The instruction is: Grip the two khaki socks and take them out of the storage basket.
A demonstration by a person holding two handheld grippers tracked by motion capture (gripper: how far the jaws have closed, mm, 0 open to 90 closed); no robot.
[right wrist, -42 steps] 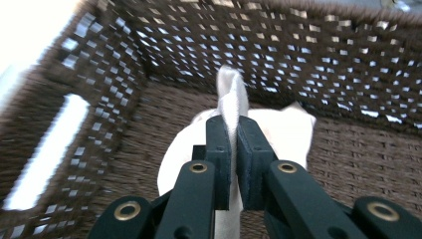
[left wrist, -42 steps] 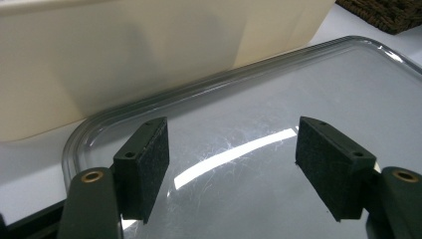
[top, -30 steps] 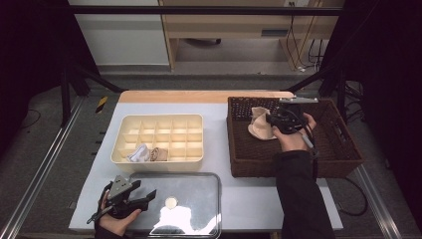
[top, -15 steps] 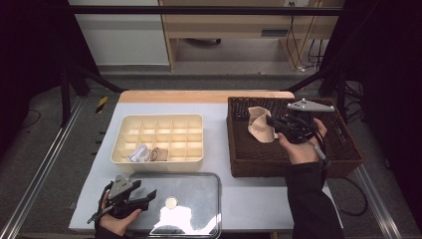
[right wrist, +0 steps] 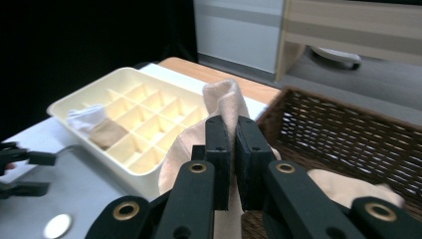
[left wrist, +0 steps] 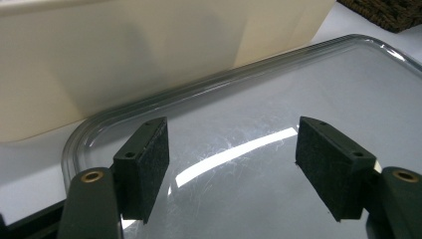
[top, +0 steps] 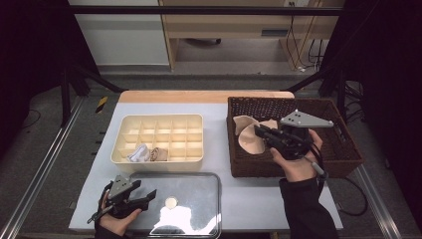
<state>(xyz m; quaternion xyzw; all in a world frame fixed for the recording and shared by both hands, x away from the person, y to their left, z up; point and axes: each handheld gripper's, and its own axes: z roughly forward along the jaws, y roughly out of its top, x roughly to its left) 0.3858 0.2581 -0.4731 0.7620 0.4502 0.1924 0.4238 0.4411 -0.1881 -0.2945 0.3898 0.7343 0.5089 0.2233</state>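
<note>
Fixed high camera looking down the table (top: 249, 199), two close jaw-level cameras, all sharing the compartment tray (top: 158, 139) (left wrist: 149, 55) (right wrist: 134, 119).

The right gripper (top: 259, 131) rose over the basket (top: 343, 159). The beige cloth (top: 247, 137) pinched in its jaws lifted with it.

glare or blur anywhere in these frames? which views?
High view: bright glare patch on the clear lid, room edges fall to black. Left gripper view: a streak of glare runs across the lid between the open left gripper pads, tray wall soft. Right gripper view: the right gripper and pinched cloth look sharp, left background black.
</note>
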